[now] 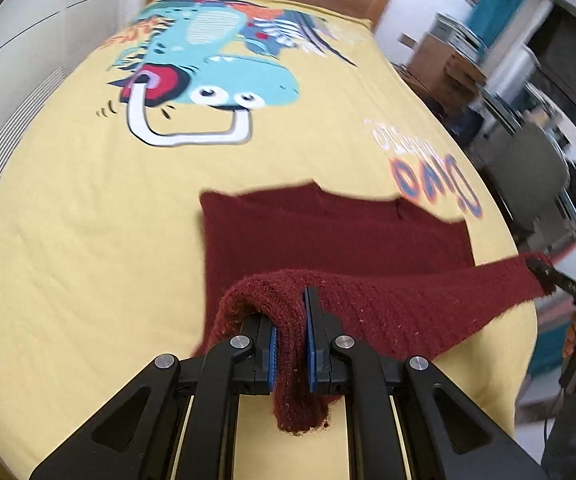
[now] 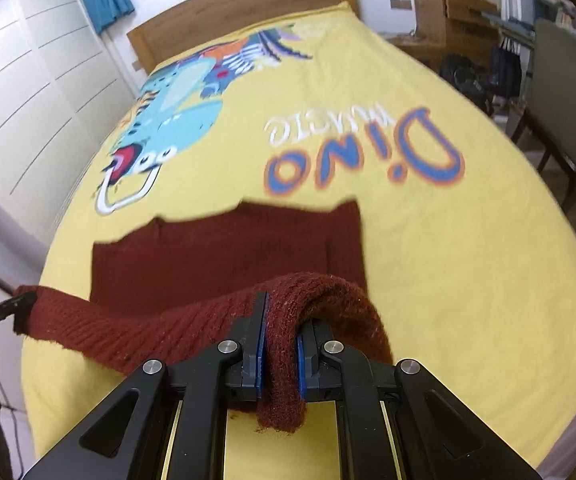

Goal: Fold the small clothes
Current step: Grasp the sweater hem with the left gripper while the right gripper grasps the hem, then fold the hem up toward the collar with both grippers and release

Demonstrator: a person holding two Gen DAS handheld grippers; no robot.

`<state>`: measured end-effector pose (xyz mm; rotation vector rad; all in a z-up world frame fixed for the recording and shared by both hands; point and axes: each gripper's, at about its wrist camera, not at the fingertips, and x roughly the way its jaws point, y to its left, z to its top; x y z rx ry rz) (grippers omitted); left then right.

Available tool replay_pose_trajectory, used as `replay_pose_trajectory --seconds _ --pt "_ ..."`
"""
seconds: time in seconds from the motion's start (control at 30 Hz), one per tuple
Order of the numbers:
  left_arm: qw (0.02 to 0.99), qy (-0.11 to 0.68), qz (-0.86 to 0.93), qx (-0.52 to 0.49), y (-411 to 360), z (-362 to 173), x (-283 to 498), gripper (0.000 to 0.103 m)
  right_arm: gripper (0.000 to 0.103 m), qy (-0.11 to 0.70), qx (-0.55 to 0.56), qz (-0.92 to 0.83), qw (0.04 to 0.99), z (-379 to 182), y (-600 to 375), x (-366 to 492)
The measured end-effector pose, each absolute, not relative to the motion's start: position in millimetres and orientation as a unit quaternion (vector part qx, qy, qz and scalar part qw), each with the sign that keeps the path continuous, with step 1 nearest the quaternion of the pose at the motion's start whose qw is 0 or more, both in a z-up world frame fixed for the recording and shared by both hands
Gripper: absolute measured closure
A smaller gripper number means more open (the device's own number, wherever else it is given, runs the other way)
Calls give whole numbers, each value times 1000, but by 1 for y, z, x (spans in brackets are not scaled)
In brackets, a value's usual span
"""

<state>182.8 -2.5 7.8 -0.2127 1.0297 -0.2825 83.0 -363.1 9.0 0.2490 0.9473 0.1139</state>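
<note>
Yellow dinosaur bedspread (image 1: 88, 208) carries the dark red knitted garment (image 1: 327, 236); left gripper (image 1: 291, 340) and right gripper (image 2: 279, 354) each pinch a near-edge corner, lifted. Fold begun, not laid over.

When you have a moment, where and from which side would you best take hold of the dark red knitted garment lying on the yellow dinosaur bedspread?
Grip the dark red knitted garment at the two corners of its near hem, coming down from the near side of the yellow dinosaur bedspread. That edge is straight and free, while the far part lies flat. The left gripper and right gripper already hold it there, jaws shut on bunched knit.
</note>
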Motion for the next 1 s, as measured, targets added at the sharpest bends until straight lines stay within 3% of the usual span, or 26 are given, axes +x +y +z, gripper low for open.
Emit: replay_pose_trajectory --seconds 0.2,0.47,0.57,0.67,0.7,0.73,0.77,0.8,0.83,1.0 --pt "854 504 -96 -89 -1 -22 230 94 92 470 96 46 876 1 -352 143" --pt "840 538 -56 -41 -15 -90 257 90 90 518 99 25 849 -65 -341 190" --pt "828 555 -57 -54 -14 -103 260 73 87 528 102 12 843 -78 -340 196" --pt "832 549 -56 -59 -14 -97 258 63 57 528 97 8 844 -81 -338 197" --pt "833 547 -58 -57 -15 -94 257 48 41 525 92 6 846 -79 -338 197" --pt "835 544 -61 -56 -17 -90 256 39 34 519 90 5 850 -77 -337 196" --pt "837 541 -64 -55 -19 -87 255 25 33 515 92 7 852 -74 -338 195" --pt "840 535 -66 -53 -22 -82 254 17 29 511 94 8 855 -72 -338 194" --pt "844 530 -67 -50 -24 -76 252 14 22 504 96 7 858 -67 -338 194" --pt "853 513 -82 -44 -38 -52 243 1 18 474 95 12 875 -46 -335 187"
